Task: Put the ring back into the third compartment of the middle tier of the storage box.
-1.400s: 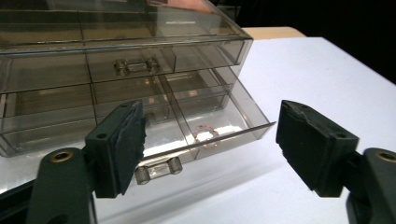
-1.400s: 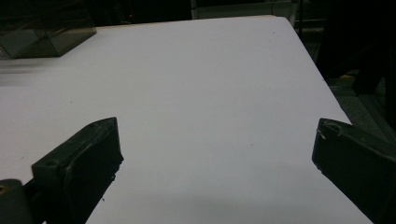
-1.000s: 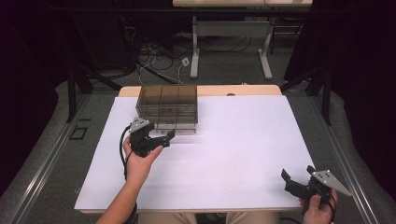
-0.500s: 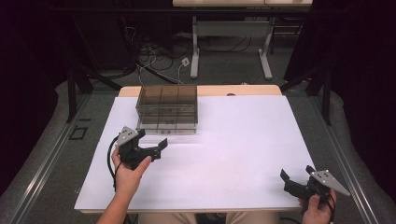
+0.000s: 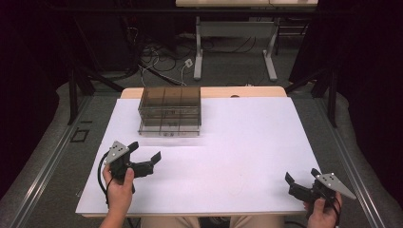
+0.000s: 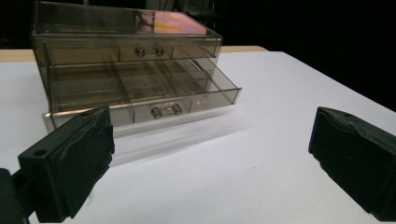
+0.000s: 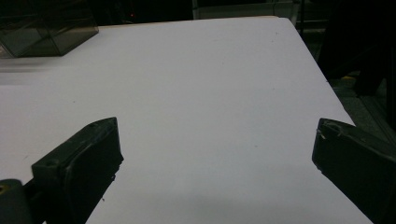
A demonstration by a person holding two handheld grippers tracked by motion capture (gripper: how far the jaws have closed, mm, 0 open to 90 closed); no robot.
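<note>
A smoky clear plastic drawer box (image 5: 170, 110) stands at the back left of the white table (image 5: 247, 142). Its lower drawer (image 6: 144, 100) is pulled out, divided into compartments that look empty; the upper drawer (image 6: 130, 50) is shut. My left gripper (image 5: 143, 156) is open near the front left, well short of the box, with nothing between its jaws (image 6: 210, 158). My right gripper (image 5: 300, 180) hangs open at the front right corner, over bare table (image 7: 210, 154). A hand holds each one.
The table's front edge runs just below both hands. Beyond the far edge are desk legs (image 5: 198, 52) and cables (image 5: 157, 52) on a dark floor. A corner of the drawer box (image 7: 42, 32) shows far left in the right gripper view.
My left gripper has drawn back from the drawer box toward the front left of the table, leaving the lower drawer pulled out. The right gripper has stayed put.
</note>
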